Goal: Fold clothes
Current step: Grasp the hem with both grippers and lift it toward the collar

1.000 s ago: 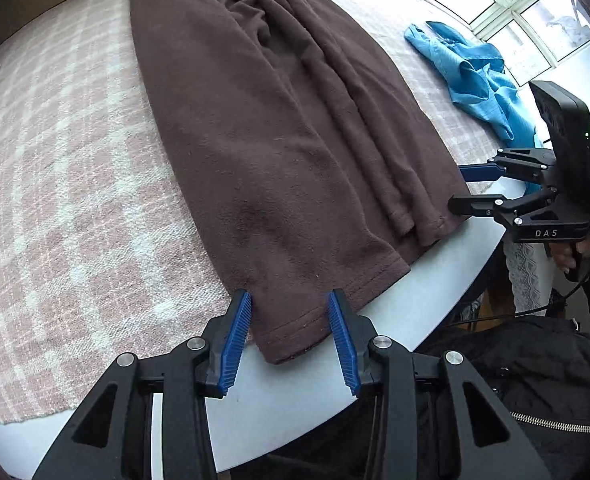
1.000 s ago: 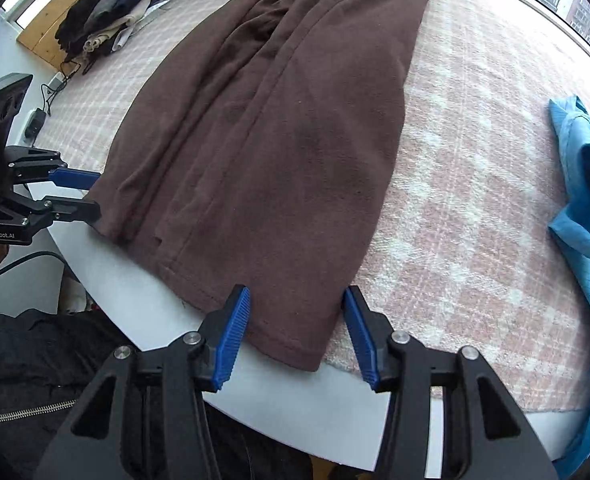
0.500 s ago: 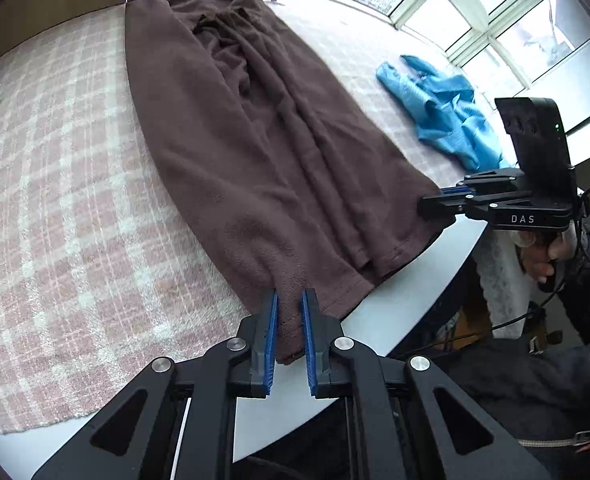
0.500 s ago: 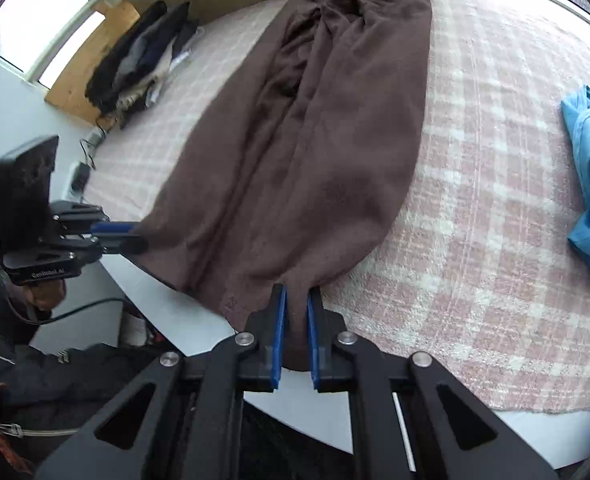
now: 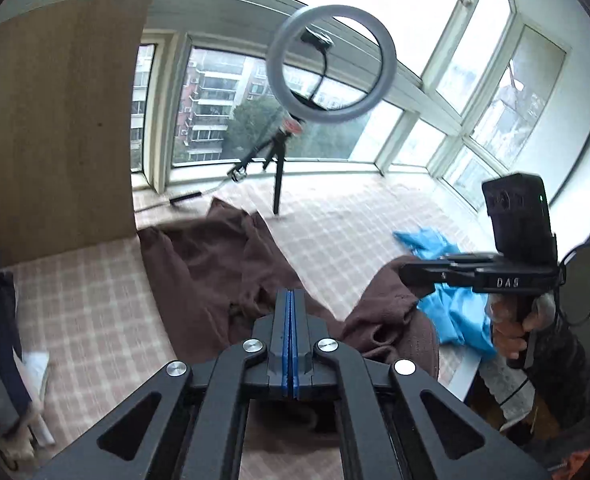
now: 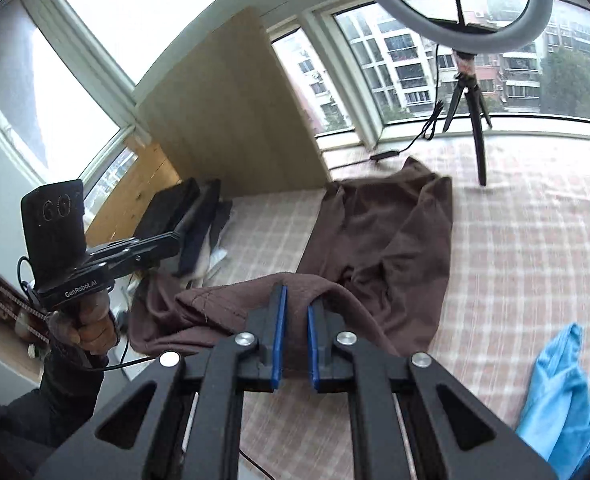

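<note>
The brown fleece garment point(image 5: 211, 264) lies on the pink plaid table cover, its near hem lifted and carried toward the far end. My left gripper point(image 5: 291, 300) is shut on one hem corner; in the right wrist view it point(image 6: 163, 246) holds the cloth at the left. My right gripper point(image 6: 295, 304) is shut on the other hem corner, cloth bunched between the blue pads point(image 6: 279, 320); in the left wrist view it point(image 5: 411, 274) holds the raised brown fold point(image 5: 387, 300). The garment's far half point(image 6: 395, 240) stays flat.
A blue garment point(image 5: 451, 308) lies crumpled at the right, also in the right wrist view point(image 6: 563, 396). A ring light on a tripod point(image 5: 331, 60) stands at the table's far edge. Dark folded clothes point(image 6: 191, 216) sit by a wooden panel point(image 6: 231, 108) at the left.
Both grippers closed on the near hem corners, then lifted and swung the hem up and forward over the garment. The cameras now look across the table toward the windows.
</note>
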The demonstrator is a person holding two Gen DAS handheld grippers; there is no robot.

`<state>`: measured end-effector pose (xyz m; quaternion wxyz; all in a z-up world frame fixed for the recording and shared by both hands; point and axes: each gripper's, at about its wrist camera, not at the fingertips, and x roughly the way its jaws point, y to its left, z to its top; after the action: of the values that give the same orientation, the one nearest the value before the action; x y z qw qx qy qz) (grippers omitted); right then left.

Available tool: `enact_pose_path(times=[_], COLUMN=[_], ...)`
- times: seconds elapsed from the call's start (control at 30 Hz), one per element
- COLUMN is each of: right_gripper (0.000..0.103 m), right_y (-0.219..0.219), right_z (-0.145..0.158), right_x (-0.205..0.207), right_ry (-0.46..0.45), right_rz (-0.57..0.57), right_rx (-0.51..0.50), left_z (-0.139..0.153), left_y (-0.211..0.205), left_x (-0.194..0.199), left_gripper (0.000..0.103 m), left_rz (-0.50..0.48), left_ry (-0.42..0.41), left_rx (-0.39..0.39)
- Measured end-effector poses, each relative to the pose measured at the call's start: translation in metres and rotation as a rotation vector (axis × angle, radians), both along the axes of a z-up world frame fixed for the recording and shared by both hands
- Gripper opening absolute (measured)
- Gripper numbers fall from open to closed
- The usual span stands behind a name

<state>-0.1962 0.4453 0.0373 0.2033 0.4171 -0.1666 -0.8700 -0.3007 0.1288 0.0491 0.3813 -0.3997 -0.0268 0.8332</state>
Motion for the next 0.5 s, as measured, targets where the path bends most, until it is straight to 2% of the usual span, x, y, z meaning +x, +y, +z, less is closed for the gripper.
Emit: enact_pose_path(times=[0.13,0.23,0.4,0.5], right_gripper=[0.009,0.009,0.009,0.010], right_y=[0.001,0.004,0.022,0.032], right_z=[-0.017,-0.041,-0.101,-0.140], right_x=[-0.068,-0.115,-0.190,-0.223], right_ry=[0.016,-0.006,-0.114,-0.214], right_rz=[-0.071,-0.096,-0.133,-0.109], right_rx=[0.096,0.099,0.074,0.044], left_z=[-0.016,-0.046,-0.103,-0.125], left_y=[0.011,0.024,0.040,0.032], left_x=[-0.076,-0.121,-0.178,-0.191], left_gripper=[0.000,0.000,0.000,0.000], left_rz=[0.061,0.079,0.079,0.078], left_ry=[-0.018,-0.046,-0.101,-0.142], left_rx=[-0.025,-0.076,-0.187,-0.228])
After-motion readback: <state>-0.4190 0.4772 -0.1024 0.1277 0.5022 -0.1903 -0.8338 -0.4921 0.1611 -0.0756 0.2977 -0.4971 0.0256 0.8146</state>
